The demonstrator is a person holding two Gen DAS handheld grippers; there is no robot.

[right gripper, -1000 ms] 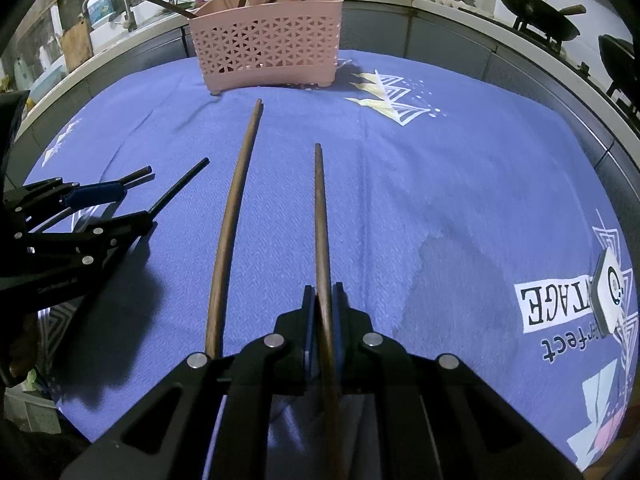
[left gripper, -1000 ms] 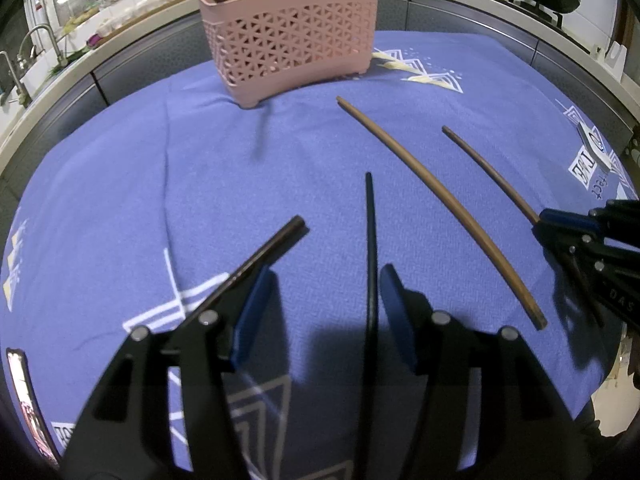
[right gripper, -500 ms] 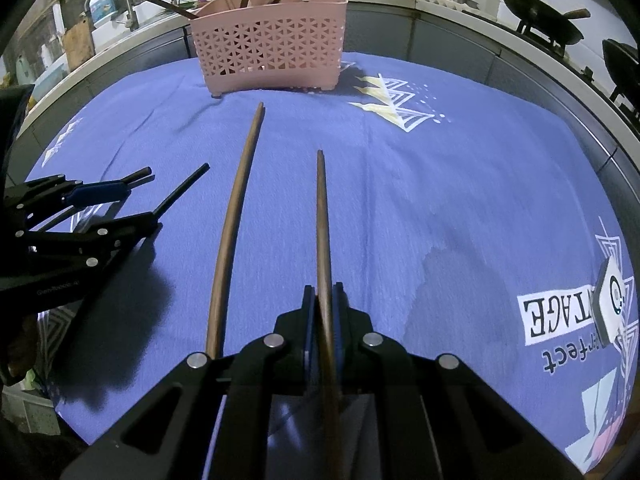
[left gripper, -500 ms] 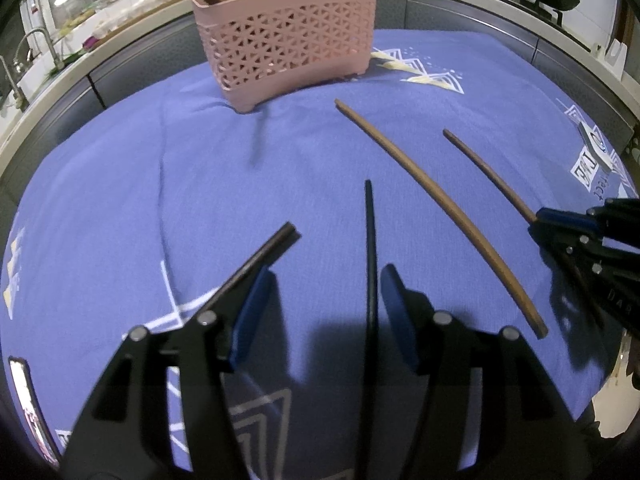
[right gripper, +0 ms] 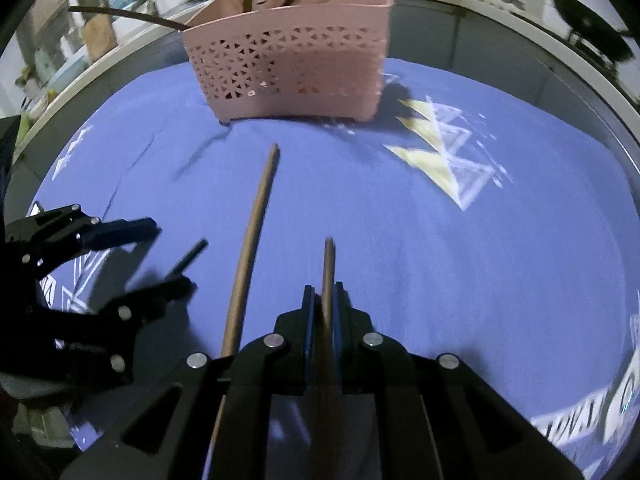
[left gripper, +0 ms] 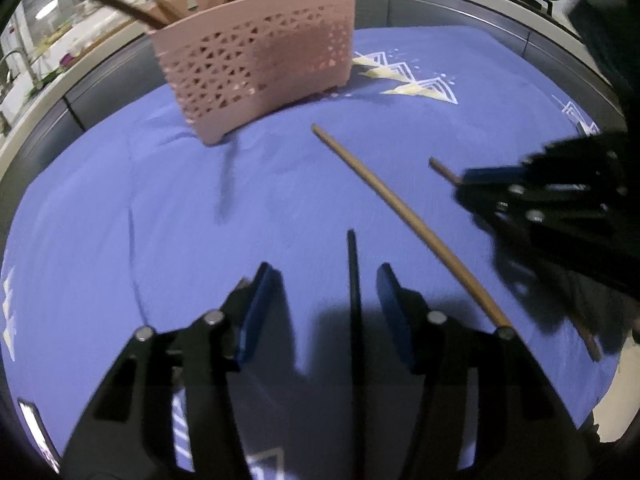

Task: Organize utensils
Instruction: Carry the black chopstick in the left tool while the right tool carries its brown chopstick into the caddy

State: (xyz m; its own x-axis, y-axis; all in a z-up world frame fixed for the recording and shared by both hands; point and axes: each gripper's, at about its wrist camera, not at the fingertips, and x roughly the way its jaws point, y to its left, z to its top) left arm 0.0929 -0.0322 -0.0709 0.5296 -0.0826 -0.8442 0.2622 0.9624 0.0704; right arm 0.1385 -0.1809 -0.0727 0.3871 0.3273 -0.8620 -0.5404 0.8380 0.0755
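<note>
3 chopsticks [left gripper: 404, 220], 1 basket [left gripper: 256, 60]

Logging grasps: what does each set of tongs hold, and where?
Right tongs pinch a brown chopstick along its shaft; left tongs hold nothing.

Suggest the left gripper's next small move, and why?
Probably close the left gripper: its jaws are open with the black chopstick lying between them on the blue cloth. The right gripper already clamps a brown chopstick toward the pink basket.
</note>
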